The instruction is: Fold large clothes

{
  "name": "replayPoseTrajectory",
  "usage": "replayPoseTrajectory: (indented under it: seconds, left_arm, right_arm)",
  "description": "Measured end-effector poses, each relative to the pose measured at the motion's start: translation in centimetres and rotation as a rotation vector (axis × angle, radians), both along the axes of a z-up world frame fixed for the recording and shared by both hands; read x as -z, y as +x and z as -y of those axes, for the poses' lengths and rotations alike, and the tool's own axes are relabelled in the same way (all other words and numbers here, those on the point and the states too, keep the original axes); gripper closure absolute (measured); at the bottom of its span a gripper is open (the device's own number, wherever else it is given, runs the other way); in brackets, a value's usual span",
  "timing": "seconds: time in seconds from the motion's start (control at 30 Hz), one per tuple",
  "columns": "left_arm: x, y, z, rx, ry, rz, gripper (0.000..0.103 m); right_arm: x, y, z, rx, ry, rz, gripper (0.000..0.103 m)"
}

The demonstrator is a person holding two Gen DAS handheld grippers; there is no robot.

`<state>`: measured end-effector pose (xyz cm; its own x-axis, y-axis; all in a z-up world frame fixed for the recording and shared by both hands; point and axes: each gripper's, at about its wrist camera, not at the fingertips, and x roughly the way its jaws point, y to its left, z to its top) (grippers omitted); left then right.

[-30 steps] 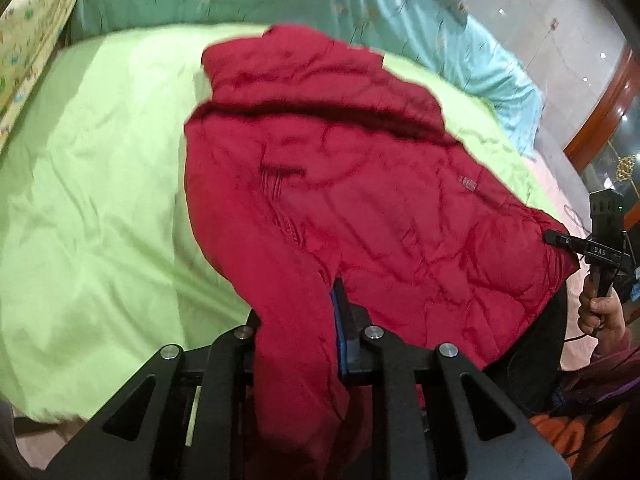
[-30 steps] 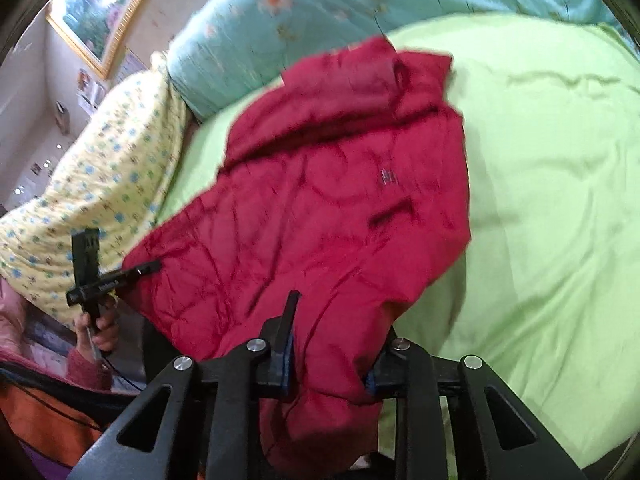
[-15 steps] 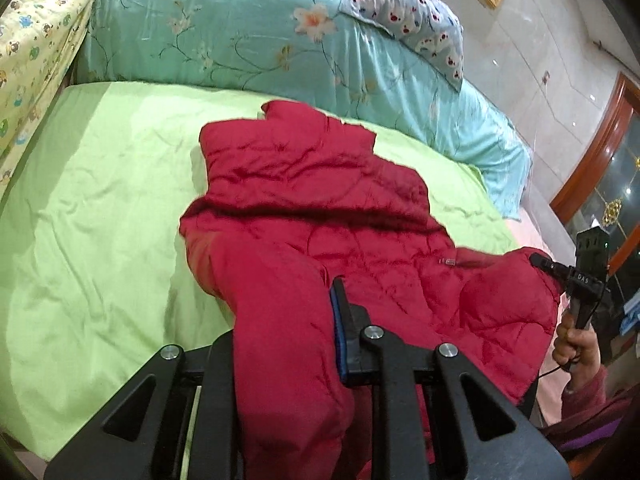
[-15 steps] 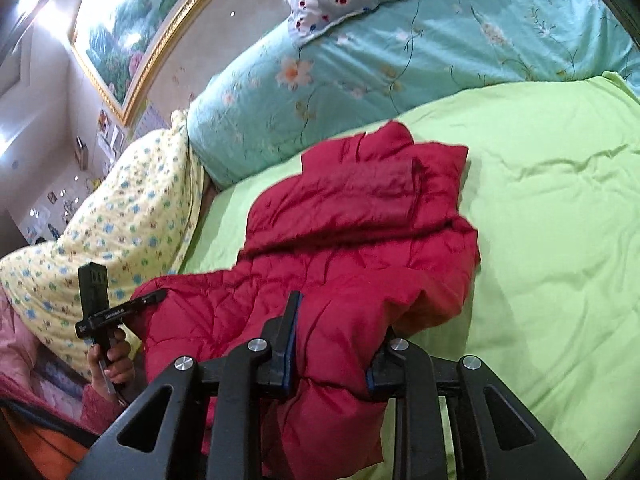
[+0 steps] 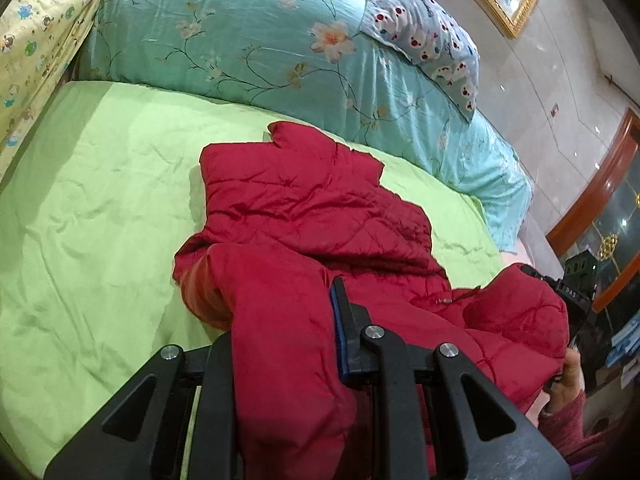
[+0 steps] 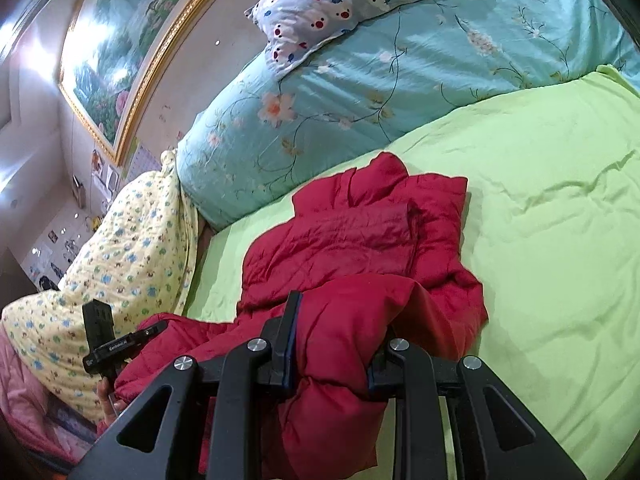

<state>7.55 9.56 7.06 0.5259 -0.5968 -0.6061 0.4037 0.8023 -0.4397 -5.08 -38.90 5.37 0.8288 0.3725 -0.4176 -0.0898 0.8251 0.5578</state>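
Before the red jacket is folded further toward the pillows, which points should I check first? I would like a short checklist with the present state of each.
1. Left gripper closed on the red jacket: ok, the fabric is bunched between its fingers.
2. Right gripper closed on the jacket: ok, the fabric fills the gap.
3. Both grips on the near hem: cannot tell, the gripped edges hang out of view.
4. Far part of the jacket lying on the green sheet: ok, though wrinkled, not flat.
5. Landing area free: ok, only the sheet lies between the jacket and the teal floral pillow.
6. Sleeves tucked in: cannot tell.
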Motion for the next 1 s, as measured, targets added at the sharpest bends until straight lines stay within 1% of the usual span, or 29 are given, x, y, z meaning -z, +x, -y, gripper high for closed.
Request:
replayPoseTrajectory:
  seconds: [0.3, 0.53, 0.6, 0.77, 1.0]
  left_arm:
    - [-1.1, 4.2, 1.0, -0.048, -0.038, -0.020, 0.084]
    - [-1.2, 8.2, 1.9, -0.101, -0.054, -0.037, 0.082]
    - [-1.0, 9.6, 2.1, -0.118, -0.061, -0.043, 0.082]
    - [-0.2, 13.1, 2.9, -0.159, -0.048, -0.060, 0.082]
    - [1.9, 18.1, 4.6, -0.181, -0.038, -0.105, 0.082]
  right_arm:
    - [-0.8, 3.1, 1.6, 0.061, 0.052, 0.017, 0.077]
    - [-0.7, 6.9, 3.2, 0.109, 0.105, 0.029, 0.075]
    - [-0.4, 8.1, 3.7, 0.126, 0.122, 0.029, 0.074]
    - [0.9, 11.3, 5.3, 0.192, 0.152, 0.013, 0.074]
    - [2.9, 14.7, 6.7, 0.249, 0.184, -0.024, 0.074]
